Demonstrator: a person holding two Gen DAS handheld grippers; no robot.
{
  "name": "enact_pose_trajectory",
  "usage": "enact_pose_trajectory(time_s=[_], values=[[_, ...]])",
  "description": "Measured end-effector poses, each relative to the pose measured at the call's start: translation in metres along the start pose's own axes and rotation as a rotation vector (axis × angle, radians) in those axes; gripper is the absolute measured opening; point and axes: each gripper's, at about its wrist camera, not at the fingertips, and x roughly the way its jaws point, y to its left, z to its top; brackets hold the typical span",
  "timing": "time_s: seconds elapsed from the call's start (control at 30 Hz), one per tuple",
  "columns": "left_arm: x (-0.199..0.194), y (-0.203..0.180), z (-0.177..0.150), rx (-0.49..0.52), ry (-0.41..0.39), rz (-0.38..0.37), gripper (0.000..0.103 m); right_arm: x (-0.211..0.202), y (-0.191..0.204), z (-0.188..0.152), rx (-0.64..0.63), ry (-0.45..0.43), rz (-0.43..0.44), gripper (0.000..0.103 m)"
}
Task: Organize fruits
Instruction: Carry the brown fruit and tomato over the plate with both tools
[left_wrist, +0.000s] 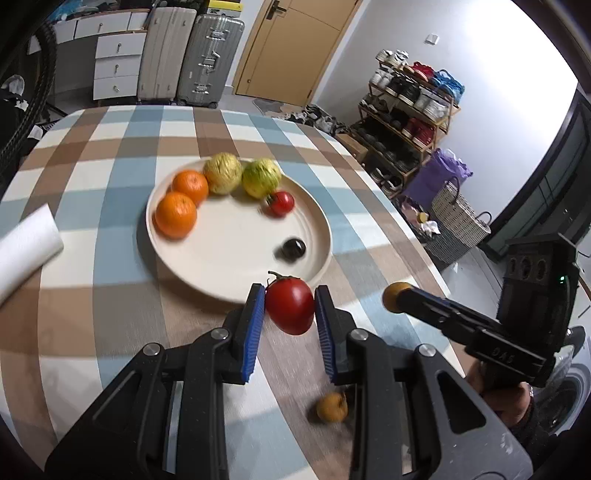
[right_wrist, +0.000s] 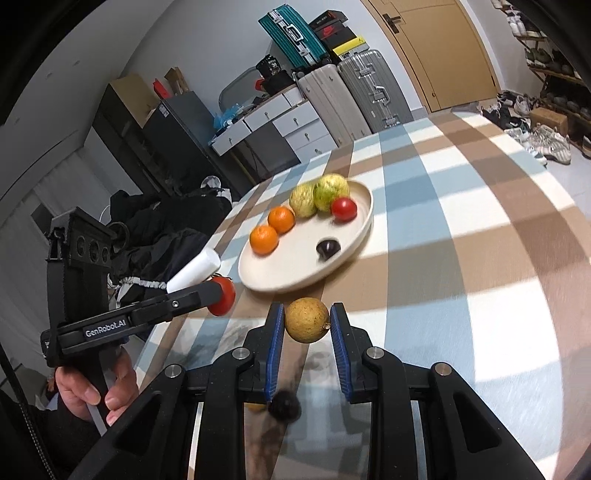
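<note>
Left gripper (left_wrist: 290, 308) clamped on tomato (left_wrist: 290, 306); right gripper (right_wrist: 307, 325) clamped on brown fruit (right_wrist: 306, 320). Plate (left_wrist: 317, 221) just ahead of both. Recommended: carry over rim, release gently beside matching fruit, avoid rolling.

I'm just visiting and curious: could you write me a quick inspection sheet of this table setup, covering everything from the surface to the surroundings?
Surface: table under a checked cloth.
Job's things: plate holding two oranges, two green fruits, a small tomato and a dark fruit; one tan fruit loose on the cloth.
Clutter: white roll.
Grippers: left gripper shut on a tomato; right gripper shut on a brown fruit.
Cables: nothing seen.
Surroundings: suitcases, drawers, door, shoe rack.
</note>
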Motion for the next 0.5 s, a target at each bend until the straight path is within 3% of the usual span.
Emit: enact_pose_trajectory(time_s=[0.23, 0.5], values=[[0.022, 0.007, 0.038, -0.015, -0.019, 0.017, 0.025, 0.007, 0.000, 0.041, -0.026, -0.026, 0.013, 0.026], [0.057, 0.026, 0.077, -0.036, -0.020, 0.048, 0.025, 0.043, -0.003, 0.094, -0.055, -0.015, 0.033, 0.026]])
